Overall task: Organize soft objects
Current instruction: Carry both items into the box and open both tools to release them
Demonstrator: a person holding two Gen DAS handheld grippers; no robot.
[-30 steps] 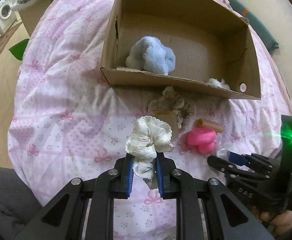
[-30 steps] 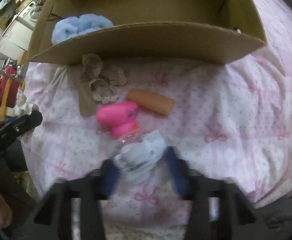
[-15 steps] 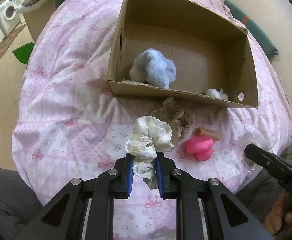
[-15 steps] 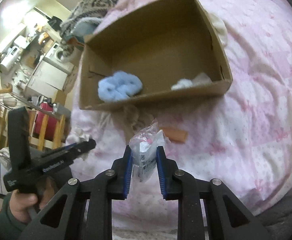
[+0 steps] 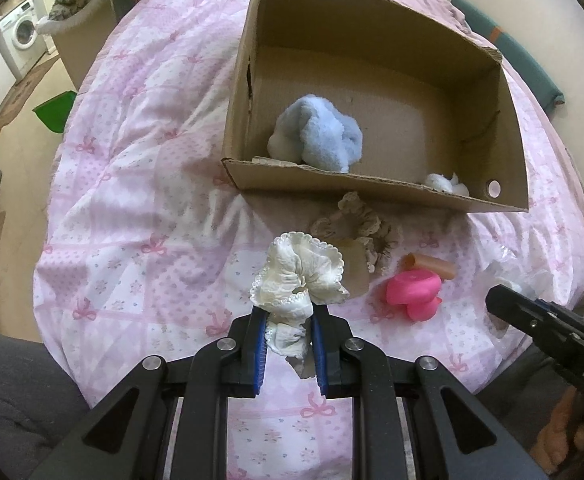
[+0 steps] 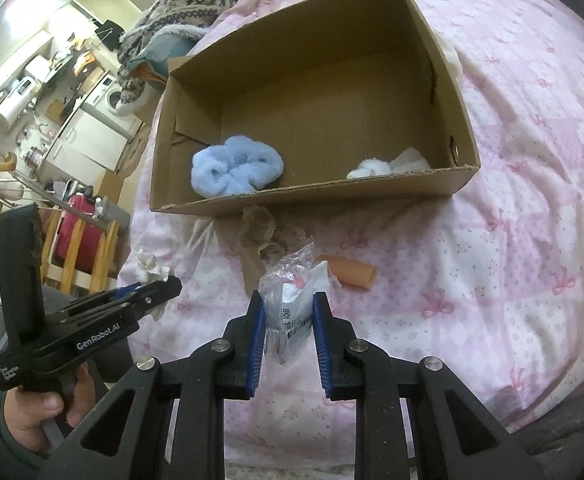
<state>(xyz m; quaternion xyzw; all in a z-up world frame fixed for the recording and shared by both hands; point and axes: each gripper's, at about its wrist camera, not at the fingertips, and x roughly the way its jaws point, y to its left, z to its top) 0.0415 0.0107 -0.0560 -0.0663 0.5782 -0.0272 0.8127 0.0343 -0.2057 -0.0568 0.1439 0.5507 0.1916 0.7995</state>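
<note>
Left gripper [image 5: 288,344] jaws clamp cream scrunchie [image 5: 298,280]; right gripper [image 6: 288,324] jaws clamp what looks like a plastic packet [image 6: 290,300].

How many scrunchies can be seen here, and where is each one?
3: blue scrunchie inside the cardboard box, beige scrunchie on the bedspread before it, cream scrunchie in the left gripper. Others may be hidden.

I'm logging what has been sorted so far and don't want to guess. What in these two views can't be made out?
- White item in the box near corner: the front wall cuts it off in both views.
- Pink toy: hidden in the right view behind the plastic bag in the right claw.
- Bag's contents: label print too small and crinkled.
- Beige scrunchie: partly covered by the white scrunchie in the left claw.
</note>
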